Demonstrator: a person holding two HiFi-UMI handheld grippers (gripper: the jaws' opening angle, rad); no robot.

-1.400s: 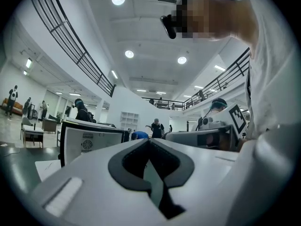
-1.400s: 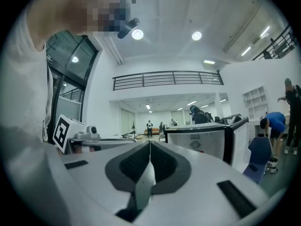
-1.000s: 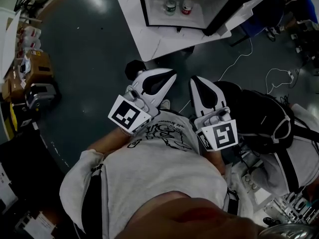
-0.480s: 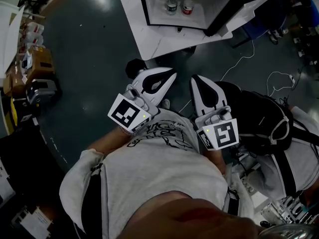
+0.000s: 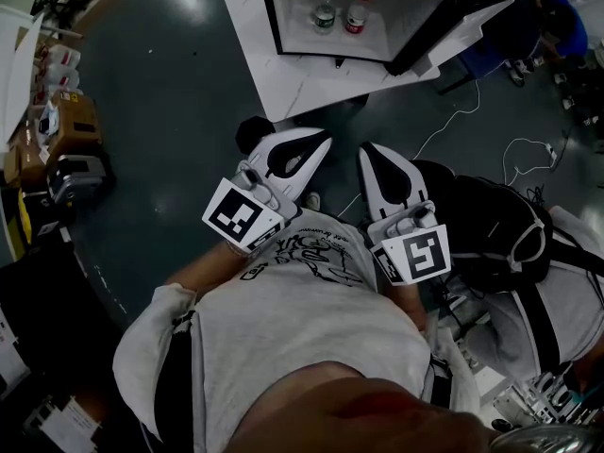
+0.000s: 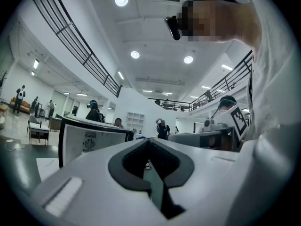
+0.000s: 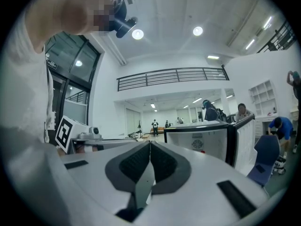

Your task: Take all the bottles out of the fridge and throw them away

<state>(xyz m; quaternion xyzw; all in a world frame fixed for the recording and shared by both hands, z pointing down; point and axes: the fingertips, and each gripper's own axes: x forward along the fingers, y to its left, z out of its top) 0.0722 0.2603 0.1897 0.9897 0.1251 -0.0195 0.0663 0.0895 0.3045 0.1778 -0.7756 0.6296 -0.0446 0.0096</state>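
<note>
A small fridge (image 5: pixel 283 12) with its door (image 5: pixel 434 26) swung open stands on a white table (image 5: pixel 293 74) ahead of me. Inside it stand two bottles upright: one with a green label (image 5: pixel 324 9) and one with a red cap and label (image 5: pixel 356 12). Both grippers hover close to the person's chest, well short of the table, pointing level toward the fridge. The left gripper (image 5: pixel 327 142) (image 6: pixel 149 140) is shut with nothing in it. The right gripper (image 5: pixel 365 149) (image 7: pixel 150 143) is shut and empty too. The fridge (image 7: pixel 202 142) shows ahead in the right gripper view.
A black bag (image 5: pixel 500 229) lies on the dark floor to the right, with white cables (image 5: pixel 453 111) trailing near it. Cardboard boxes and gear (image 5: pixel 66 130) line the left edge. A blue chair (image 7: pixel 265 159) stands right of the table. Several people stand far off in the hall.
</note>
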